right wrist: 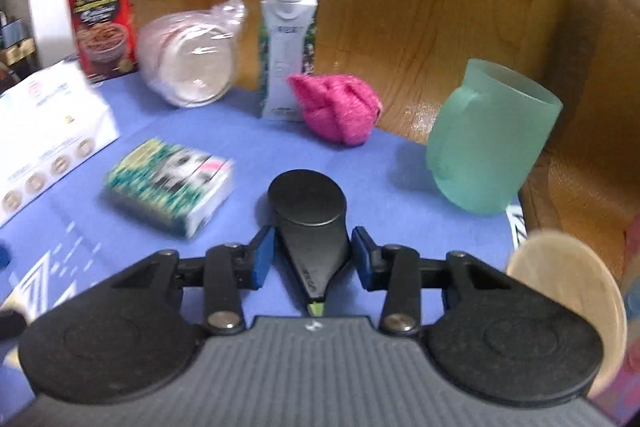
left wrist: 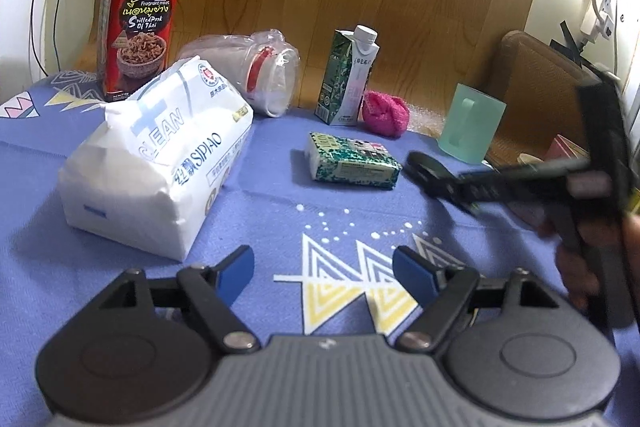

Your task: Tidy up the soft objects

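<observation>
From my left wrist camera, my left gripper [left wrist: 323,275] hangs over the blue cloth [left wrist: 256,211] with its jaws wide apart and nothing between them. The big tissue pack [left wrist: 160,155] lies just ahead and to the left of the fingers, on the cloth, its long axis running from near-left to far-right, the gathered end toward me. The small tissue pack [left wrist: 352,161] lies flat farther ahead, slightly right of centre, its long side running roughly across the view. Behind it stands the carton [left wrist: 348,75], and the pink cloth ball [left wrist: 385,113] sits just beside it on the right, at the cloth's far edge. My right gripper [left wrist: 424,167] comes in from the right, blurred, its tip close to the small tissue pack; its jaws I cannot read here.

From my right wrist camera, the right gripper [right wrist: 313,257] has its blue pads on either side of a black paddle-shaped piece [right wrist: 310,223], close to its flanks, but I cannot tell whether they press on it. The small tissue pack [right wrist: 170,183] lies ahead to the left, its long axis skewed from near-right to far-left. The pink cloth ball [right wrist: 336,111] sits farther ahead, near centre, touching the carton [right wrist: 286,55], with the green cup [right wrist: 490,139] well to its right.
</observation>
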Motion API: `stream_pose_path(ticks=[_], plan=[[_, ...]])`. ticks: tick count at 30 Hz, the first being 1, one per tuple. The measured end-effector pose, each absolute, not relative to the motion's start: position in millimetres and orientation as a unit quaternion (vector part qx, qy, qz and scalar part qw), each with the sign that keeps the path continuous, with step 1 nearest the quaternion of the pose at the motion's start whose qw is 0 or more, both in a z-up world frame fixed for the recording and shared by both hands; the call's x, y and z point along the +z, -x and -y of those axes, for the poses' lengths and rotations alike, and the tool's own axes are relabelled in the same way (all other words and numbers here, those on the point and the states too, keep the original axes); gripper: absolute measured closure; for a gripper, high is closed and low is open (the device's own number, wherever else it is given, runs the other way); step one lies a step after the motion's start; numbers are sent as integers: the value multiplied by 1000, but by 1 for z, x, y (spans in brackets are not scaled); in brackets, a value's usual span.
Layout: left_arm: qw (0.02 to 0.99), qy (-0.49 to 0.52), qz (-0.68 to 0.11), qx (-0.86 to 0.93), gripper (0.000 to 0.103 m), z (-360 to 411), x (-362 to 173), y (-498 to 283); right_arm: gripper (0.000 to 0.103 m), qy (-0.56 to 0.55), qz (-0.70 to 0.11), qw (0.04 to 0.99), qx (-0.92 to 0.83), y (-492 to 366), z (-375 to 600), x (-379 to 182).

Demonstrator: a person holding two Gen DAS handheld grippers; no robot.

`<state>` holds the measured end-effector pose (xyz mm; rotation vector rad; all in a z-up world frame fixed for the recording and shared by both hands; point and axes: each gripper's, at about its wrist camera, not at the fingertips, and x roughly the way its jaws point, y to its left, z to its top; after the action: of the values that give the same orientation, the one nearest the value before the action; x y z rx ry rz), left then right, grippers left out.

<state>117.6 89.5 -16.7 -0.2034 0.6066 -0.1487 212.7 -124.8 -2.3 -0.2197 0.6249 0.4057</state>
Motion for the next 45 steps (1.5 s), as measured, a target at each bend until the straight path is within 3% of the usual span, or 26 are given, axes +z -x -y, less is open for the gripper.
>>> stream_pose_path(ticks=[9,13,16,45], plan=[[947,95,-300,-71,22,-89,-17,-117,59,110,-277,919,257,-108,141,-9],[947,90,-301,-67,13,-87,-17,-116,59,104,-268,917,277,-77,147,-12],[947,91,-302,-65,12,-88,-17,-116,59,101,-259,920,275,-62,153,-16],[947,85,-303,-60,12,-87,-16,-115,58,67,-247,931,261,-57,161,-20]])
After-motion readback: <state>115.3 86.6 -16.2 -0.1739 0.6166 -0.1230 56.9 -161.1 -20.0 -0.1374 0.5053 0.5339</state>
